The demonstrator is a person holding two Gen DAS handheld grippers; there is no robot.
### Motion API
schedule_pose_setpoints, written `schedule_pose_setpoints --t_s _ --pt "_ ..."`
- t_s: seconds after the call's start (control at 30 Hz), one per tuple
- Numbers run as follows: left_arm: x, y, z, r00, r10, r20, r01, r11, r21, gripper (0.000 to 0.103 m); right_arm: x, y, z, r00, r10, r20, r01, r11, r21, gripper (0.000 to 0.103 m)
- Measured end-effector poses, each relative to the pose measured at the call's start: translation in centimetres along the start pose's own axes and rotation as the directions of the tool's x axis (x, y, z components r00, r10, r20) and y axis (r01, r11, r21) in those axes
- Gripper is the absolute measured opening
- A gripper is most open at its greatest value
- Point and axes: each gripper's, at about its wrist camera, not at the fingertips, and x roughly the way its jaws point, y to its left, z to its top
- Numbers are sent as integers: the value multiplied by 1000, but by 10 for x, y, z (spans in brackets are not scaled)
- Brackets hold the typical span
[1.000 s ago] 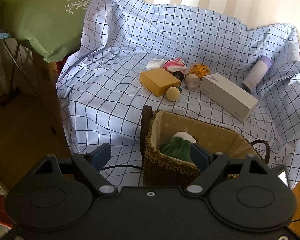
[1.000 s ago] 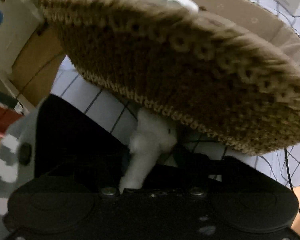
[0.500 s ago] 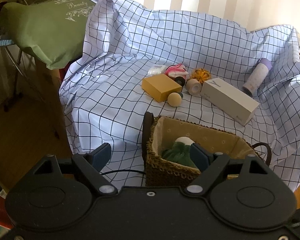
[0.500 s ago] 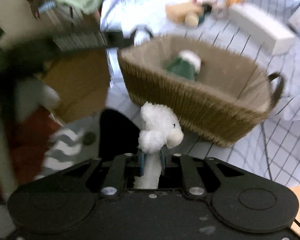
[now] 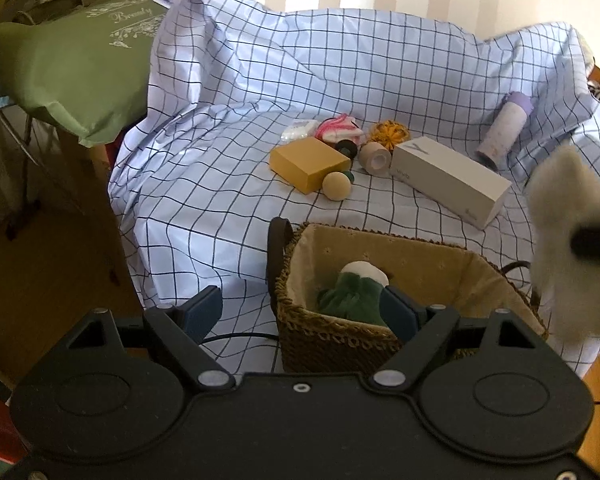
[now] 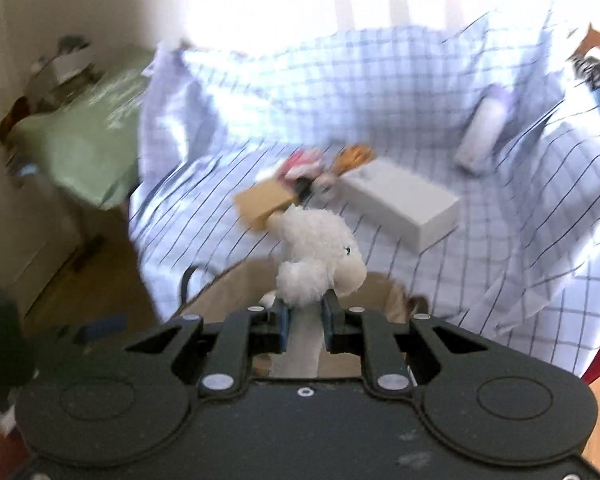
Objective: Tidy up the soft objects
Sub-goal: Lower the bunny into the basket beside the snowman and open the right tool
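My right gripper (image 6: 304, 318) is shut on a white plush sheep (image 6: 318, 258), pinching its body so the head sticks up above the fingers. The sheep hangs over the near edge of a woven basket (image 6: 394, 300). From the left wrist view the same sheep (image 5: 568, 236) shows at the right edge, above the basket (image 5: 328, 332). A green and white soft toy (image 5: 354, 294) lies inside the basket. My left gripper (image 5: 302, 312) is open and empty, hovering at the basket's near left corner.
On the checked cloth (image 5: 220, 184) behind the basket lie a yellow box (image 5: 306, 164), a wooden ball (image 5: 337, 186), a pink and white soft thing (image 5: 340, 130), an orange knitted ball (image 5: 390, 132), a tape roll (image 5: 375, 158), a white box (image 5: 450, 180) and a purple bottle (image 5: 504, 134). A green bag (image 5: 80, 56) sits left.
The right gripper has risen from below the basket's side to above its rim, carrying the white sheep. The sheep has come into the left wrist view. The left gripper has barely moved.
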Motion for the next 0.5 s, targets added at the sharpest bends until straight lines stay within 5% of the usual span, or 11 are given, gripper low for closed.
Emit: schedule_pose_setpoints --t_s 0.33,0.5 --pt "2 -5 -1 1000 -10 -14 11 1000 30 82 27 0 10 998 -50 46 48 998 49 20" --pt "2 -7 -2 1000 -13 -15 13 999 36 82 30 -3 9 996 -64 60 60 996 71 34"
